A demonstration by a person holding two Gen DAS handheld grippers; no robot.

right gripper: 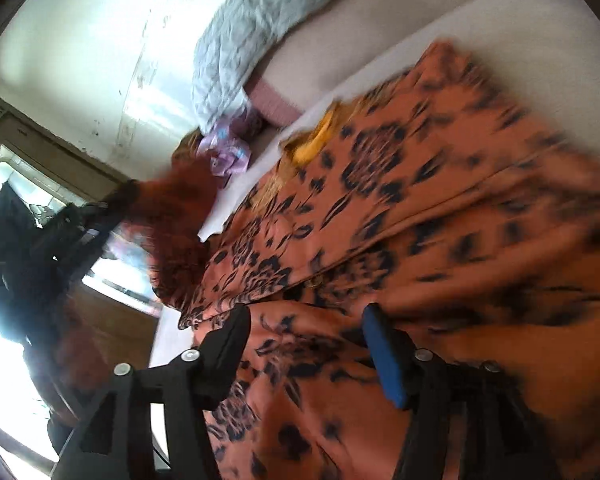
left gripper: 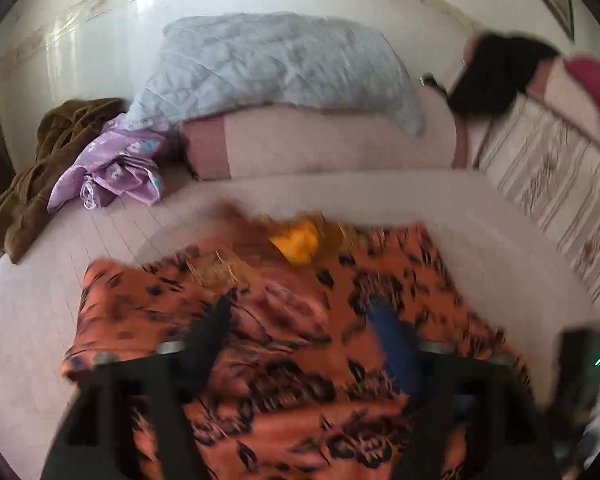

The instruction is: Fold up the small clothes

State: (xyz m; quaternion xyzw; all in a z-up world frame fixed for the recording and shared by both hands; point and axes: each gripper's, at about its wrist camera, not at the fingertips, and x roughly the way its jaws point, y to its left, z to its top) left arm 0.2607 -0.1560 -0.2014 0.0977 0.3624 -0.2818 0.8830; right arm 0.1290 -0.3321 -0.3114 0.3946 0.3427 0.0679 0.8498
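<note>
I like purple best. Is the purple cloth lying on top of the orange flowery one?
No. In the left wrist view the purple cloth lies apart from the orange flowery garment, beside the brown blanket.

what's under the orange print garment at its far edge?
A yellow cloth pokes out from under the orange garment, which lies on the bed. How far the yellow piece extends is hidden by the garment. Both grippers' jaws stand open over it.

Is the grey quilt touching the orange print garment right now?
Apart. The left wrist view shows the grey quilt up on the pink bolster, with bare sheet between it and the orange print garment.
</note>
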